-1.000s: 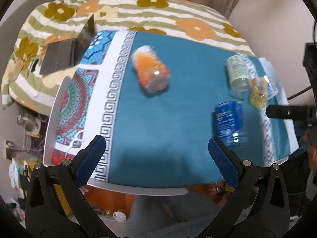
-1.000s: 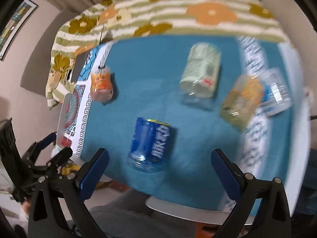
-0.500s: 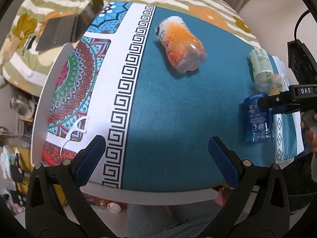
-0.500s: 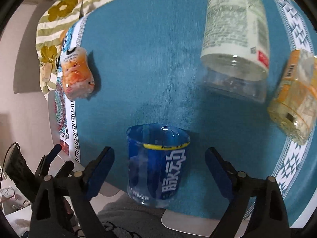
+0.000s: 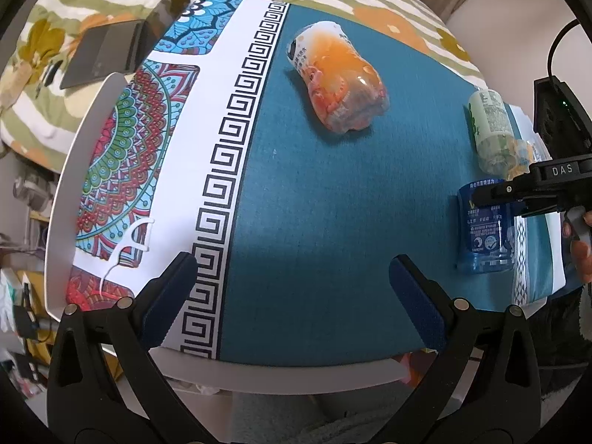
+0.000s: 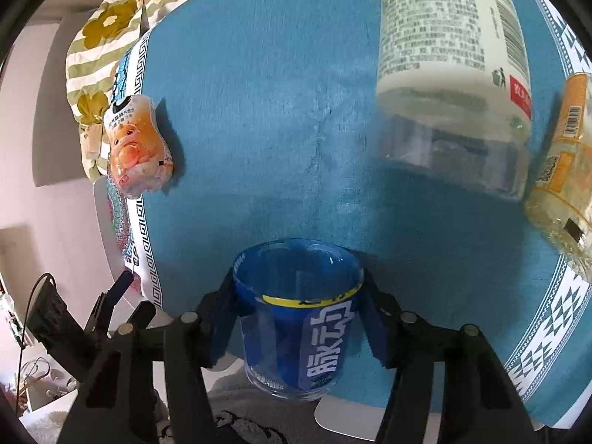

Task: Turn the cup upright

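Blue cup (image 6: 299,318) at the near edge of the table (image 5: 259,381), on the teal cloth (image 5: 318,222), toward the right corner. It sits between the two fingers of the right gripper (image 6: 298,318), one pad against each side; jaws closed on it. From the left camera the cup (image 5: 484,229) stands on end, clear thick base uppermost. Nothing visible inside it.

Left gripper (image 5: 292,296) hangs over the near edge, jaws wide apart, holding nothing, well away from the blue cup.

Orange cup (image 5: 338,81) lies on its side toward the far edge. White-labelled cup (image 6: 451,74) and yellow cup (image 6: 566,162) lie tipped near the right edge, just beside each other; contents cannot be made out.
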A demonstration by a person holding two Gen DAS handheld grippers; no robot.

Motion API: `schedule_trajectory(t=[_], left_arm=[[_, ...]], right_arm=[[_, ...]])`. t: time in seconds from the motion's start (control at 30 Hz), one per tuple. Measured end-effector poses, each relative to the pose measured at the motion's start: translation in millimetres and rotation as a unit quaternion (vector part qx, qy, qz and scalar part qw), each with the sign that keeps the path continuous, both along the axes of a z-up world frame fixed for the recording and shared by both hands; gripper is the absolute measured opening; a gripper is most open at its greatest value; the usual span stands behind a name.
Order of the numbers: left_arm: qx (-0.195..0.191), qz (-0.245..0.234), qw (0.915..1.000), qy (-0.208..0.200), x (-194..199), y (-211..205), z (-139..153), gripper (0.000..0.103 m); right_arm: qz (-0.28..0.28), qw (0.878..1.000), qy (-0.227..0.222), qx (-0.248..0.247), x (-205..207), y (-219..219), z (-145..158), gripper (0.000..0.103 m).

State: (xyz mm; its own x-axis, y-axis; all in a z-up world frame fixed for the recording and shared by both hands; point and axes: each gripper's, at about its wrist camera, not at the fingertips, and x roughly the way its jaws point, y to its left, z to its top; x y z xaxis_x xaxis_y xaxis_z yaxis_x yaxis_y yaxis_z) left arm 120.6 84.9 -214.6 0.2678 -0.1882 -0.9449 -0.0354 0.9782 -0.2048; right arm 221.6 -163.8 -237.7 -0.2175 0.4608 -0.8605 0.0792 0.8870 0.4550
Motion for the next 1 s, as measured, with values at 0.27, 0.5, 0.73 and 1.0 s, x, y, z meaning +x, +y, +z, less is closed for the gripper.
schedule_trajectory(t=[0.27, 0.5, 0.73, 1.0], left_arm=[[0.003, -0.016, 0.9995, -0.027, 0.5, -3.1, 23.9, 0.103], [0.012, -0.053, 0.9977, -0.041, 3.5, -11.6, 37.9, 0.103], [0.039, -0.102, 0.9932, -0.040, -9.0, -16.9, 33.8, 0.103], [0.051, -0.116, 0.9911, -0.041, -19.0, -8.4, 27.6, 0.103]], right_arm=[[-0.012, 0.995, -0.095, -0.012, -13.9, -5.7, 42.9, 0.055], [-0.128, 0.924, -0.349, -0.089, -50.6, -2.8, 87.8, 0.055], [-0.148, 0.844, -0.473, -0.206, -64.5, 30.5, 77.6, 0.055], [-0.160, 0.832, -0.479, -0.232, -77.2, 44.7, 58.1, 0.055]])
